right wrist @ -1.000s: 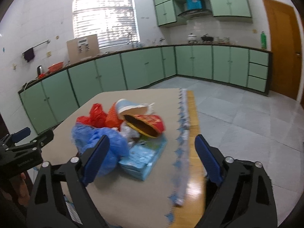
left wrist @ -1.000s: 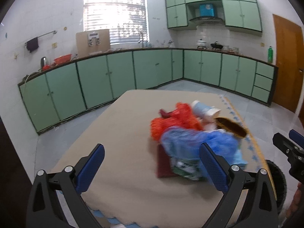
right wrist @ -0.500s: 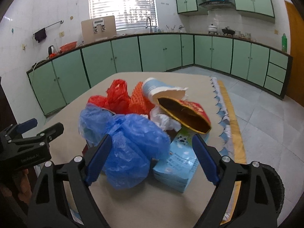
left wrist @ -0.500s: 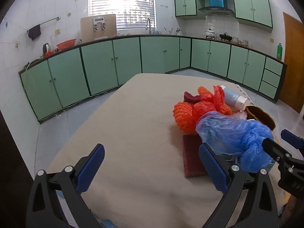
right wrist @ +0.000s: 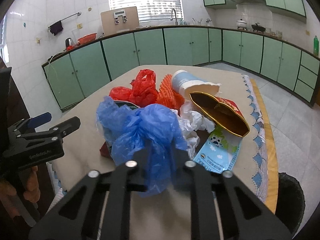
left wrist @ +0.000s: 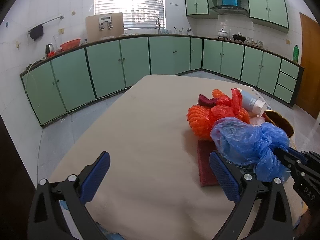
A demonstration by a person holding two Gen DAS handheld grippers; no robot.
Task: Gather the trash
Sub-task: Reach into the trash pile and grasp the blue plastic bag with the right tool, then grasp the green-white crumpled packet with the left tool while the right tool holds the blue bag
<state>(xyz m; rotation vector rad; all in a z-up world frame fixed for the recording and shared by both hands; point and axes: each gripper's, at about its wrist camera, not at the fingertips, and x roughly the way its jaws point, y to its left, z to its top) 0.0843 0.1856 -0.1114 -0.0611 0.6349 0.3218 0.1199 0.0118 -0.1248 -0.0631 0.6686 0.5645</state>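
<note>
We are clamping our right gripper (right wrist: 160,154), its jaws having just been closing, on the blue plastic bag (right wrist: 148,128) in the trash heap on the table (left wrist: 144,120); our left gripper (left wrist: 160,176) is hanging released beside it.

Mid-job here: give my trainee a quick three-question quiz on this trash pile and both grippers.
1. True or false: the right gripper is shut on the blue plastic bag.
2. Which lies nearest the table's scalloped edge? A) red plastic bag B) light blue wrapper C) orange foam net
3. Fill in: the left gripper is ____, with nothing between its pads.

Key: 1 true; 2 B; 3 open.
</note>
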